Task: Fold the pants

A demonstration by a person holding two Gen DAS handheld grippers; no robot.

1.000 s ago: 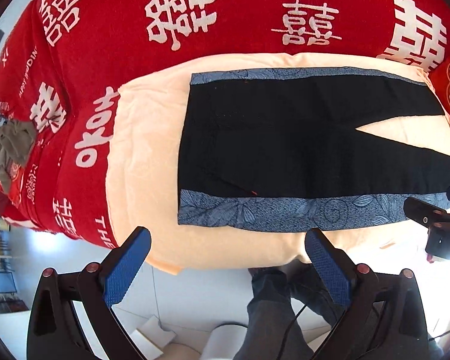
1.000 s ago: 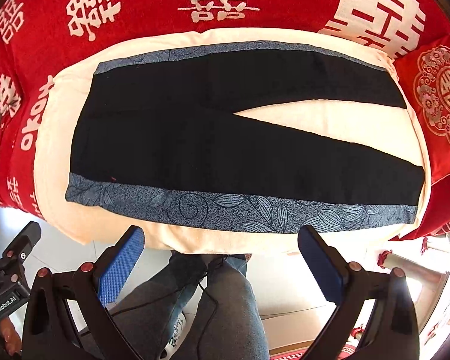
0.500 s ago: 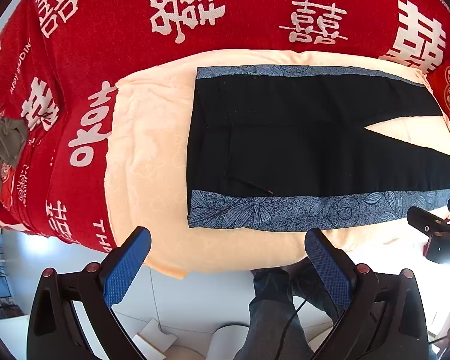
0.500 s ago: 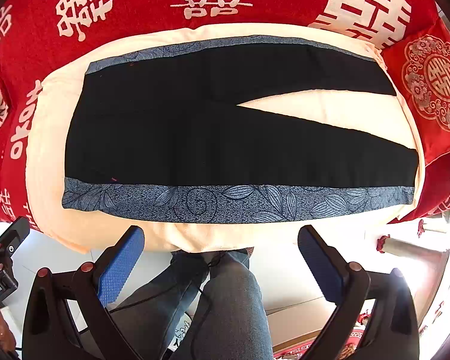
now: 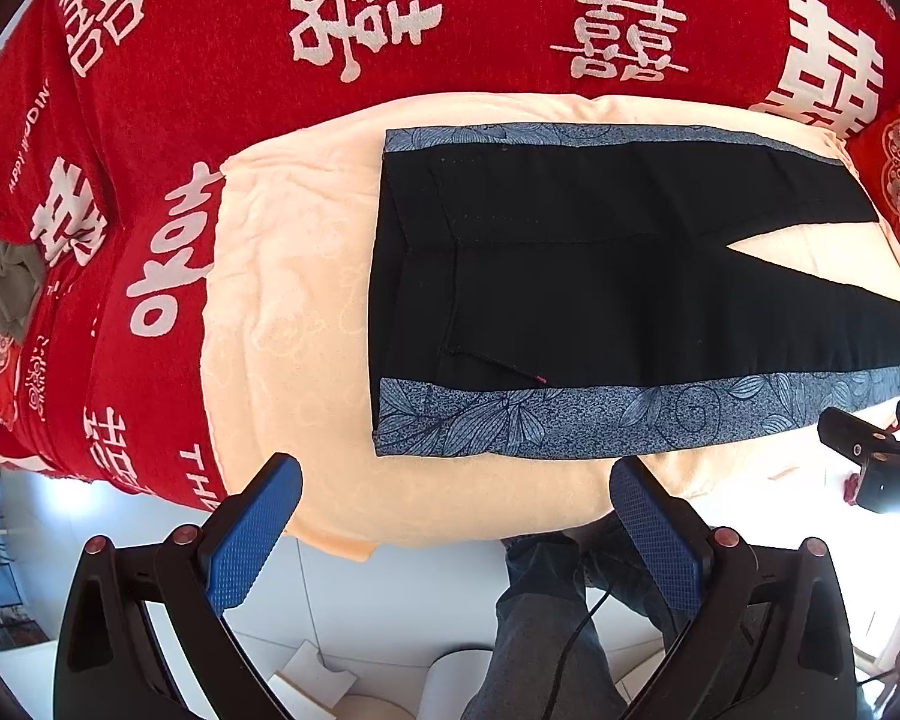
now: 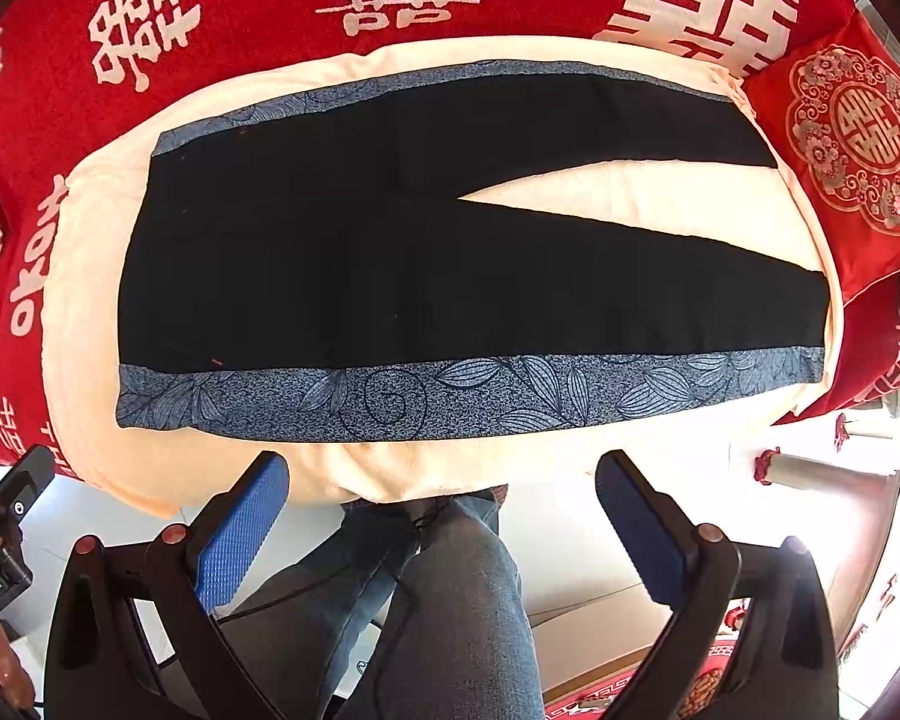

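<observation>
1. Your pants lie flat and fully spread on the cream blanket, which covers the red bedspread with white characters; the waistband points to your left and the two legs run to your right
2. No fold is made yet: both legs are apart, with a wedge of blanket showing between them, and the cloth looks smooth with no layer doubled over
3. The blue patterned side stripe along the near edge sits closest to you, and its twin runs along the far edge
4. Your left gripper hangs off the near edge of the bed, its blue pads spread wide and holding nothing; it sits just short of the waist corner of the near stripe
5. Your right gripper hovers the same way in front of the near leg, jaws wide apart and empty, clear of the cloth
6. So you are at the very start: all folds remain. I judge the likely first step is to pinch the near stripe at waist and leg and carry it over onto the far leg
7. After that, you will probably need to fold the doubled legs toward the waistband
</observation>
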